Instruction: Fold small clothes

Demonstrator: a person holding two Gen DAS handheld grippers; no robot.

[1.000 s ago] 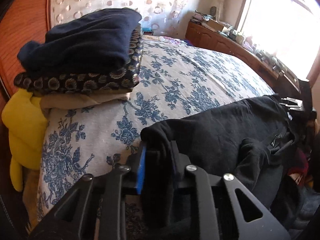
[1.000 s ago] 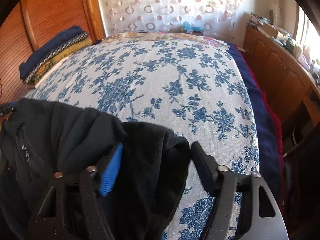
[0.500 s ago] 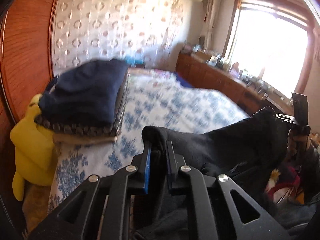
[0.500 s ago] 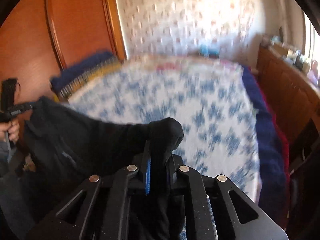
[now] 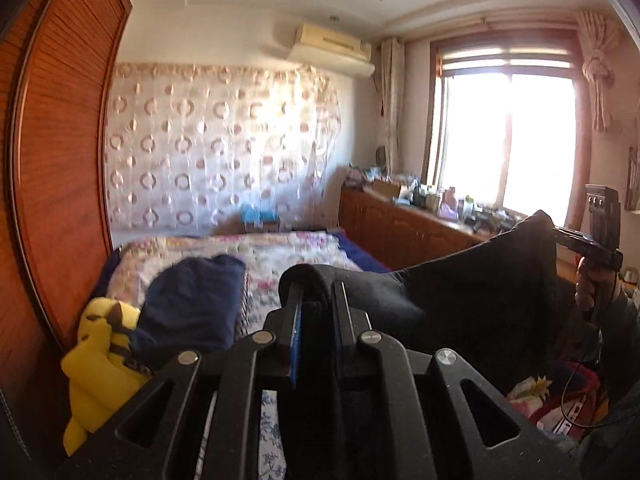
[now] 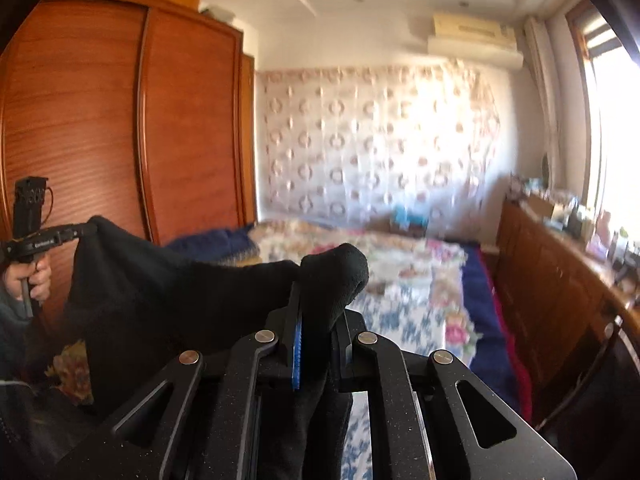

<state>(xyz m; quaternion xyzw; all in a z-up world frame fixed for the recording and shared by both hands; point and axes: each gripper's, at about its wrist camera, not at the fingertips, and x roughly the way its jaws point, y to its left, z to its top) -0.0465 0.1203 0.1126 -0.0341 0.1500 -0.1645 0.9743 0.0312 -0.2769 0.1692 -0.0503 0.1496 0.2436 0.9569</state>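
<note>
Garment (image 5: 472, 280): it hangs in the air above the near end of the bed, stretched between the two grippers.
Left gripper (image 5: 316, 300): it pinches one top corner of the garment.
Right gripper (image 6: 318, 312): it pinches the other top corner.
Bed (image 6: 400, 280): it lies in front of the grippers and runs back to the far wall.
Folded pile (image 5: 192, 304): on the bed's left side, next to the wardrobe.
Soft toy (image 5: 100, 360): in front of the pile, at the bed's left edge.
Wardrobe (image 6: 120, 120): along the left of the bed.
Cabinet (image 6: 560, 280): along the right of the bed, under the window (image 5: 504, 136).
</note>
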